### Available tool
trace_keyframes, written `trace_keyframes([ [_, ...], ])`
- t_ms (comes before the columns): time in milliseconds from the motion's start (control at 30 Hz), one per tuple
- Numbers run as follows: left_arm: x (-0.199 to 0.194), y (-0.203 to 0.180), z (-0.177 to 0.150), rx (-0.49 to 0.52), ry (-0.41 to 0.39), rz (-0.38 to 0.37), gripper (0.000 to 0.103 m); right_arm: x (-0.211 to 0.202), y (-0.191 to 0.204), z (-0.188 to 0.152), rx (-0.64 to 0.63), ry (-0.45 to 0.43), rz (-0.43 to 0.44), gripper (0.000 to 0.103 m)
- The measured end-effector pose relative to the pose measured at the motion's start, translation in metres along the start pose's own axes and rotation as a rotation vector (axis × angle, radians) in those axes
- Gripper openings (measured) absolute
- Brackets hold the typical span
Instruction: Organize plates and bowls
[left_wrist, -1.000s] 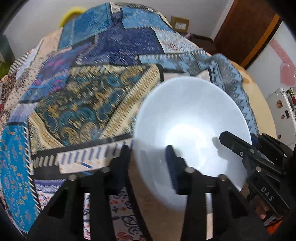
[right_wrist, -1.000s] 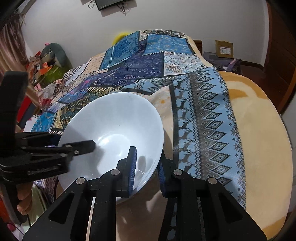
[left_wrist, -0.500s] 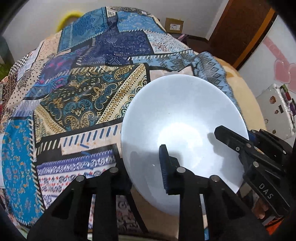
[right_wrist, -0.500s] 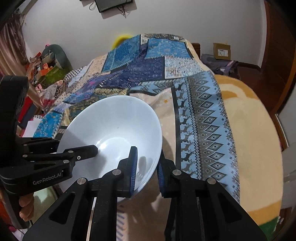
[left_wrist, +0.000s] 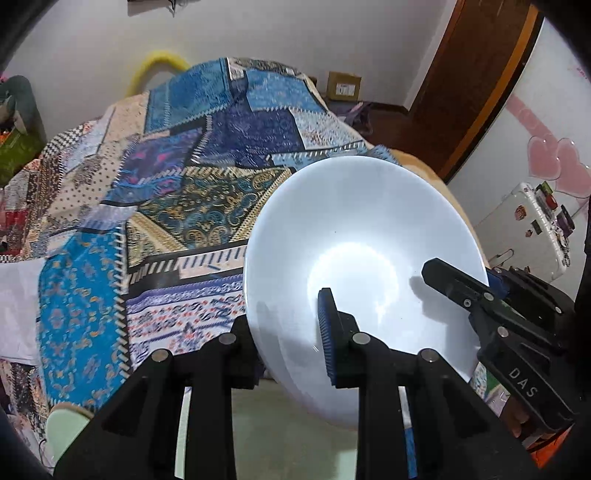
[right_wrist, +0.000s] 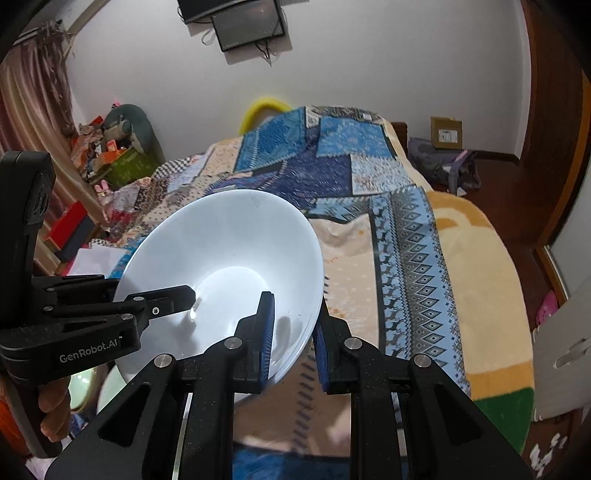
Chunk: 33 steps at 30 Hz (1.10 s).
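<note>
Both grippers clamp one white bowl (left_wrist: 354, 236) by opposite rims above the patchwork bedspread (left_wrist: 177, 206): left gripper (left_wrist: 288, 332), right gripper (right_wrist: 291, 332); only the right view shows the wall screen (right_wrist: 251, 26) and open floor beyond the bed's edge

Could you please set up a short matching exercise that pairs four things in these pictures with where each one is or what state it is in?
Things:
1. large white ceramic bowl
2. brown cardboard box
3. dark flat screen
4. blue patchwork batik cloth

Places or states:
A. mounted high on the white wall
B. spread over the bed
C. gripped at its rim by the left gripper and the right gripper
D. standing on the floor by the wall

Pairs: 1-C, 2-D, 3-A, 4-B
</note>
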<state>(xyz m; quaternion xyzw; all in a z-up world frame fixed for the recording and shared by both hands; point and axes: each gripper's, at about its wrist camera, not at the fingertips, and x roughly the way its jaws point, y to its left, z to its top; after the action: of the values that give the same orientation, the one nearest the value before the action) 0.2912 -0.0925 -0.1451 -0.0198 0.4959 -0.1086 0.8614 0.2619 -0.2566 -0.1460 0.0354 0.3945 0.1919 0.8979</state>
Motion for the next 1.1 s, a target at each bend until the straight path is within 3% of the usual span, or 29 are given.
trace_keyframes([
  [533, -0.083, 0.036, -0.045, -0.050, -0.083, 0.011, 0.025, -0.032, 0.066, -0.012, -0.049, -0.046, 0.043, 0.018],
  [1100, -0.133, 0.128, -0.106, -0.175, -0.106, 0.097, 0.025, -0.009, 0.157, -0.031, -0.144, -0.007, 0.172, 0.018],
])
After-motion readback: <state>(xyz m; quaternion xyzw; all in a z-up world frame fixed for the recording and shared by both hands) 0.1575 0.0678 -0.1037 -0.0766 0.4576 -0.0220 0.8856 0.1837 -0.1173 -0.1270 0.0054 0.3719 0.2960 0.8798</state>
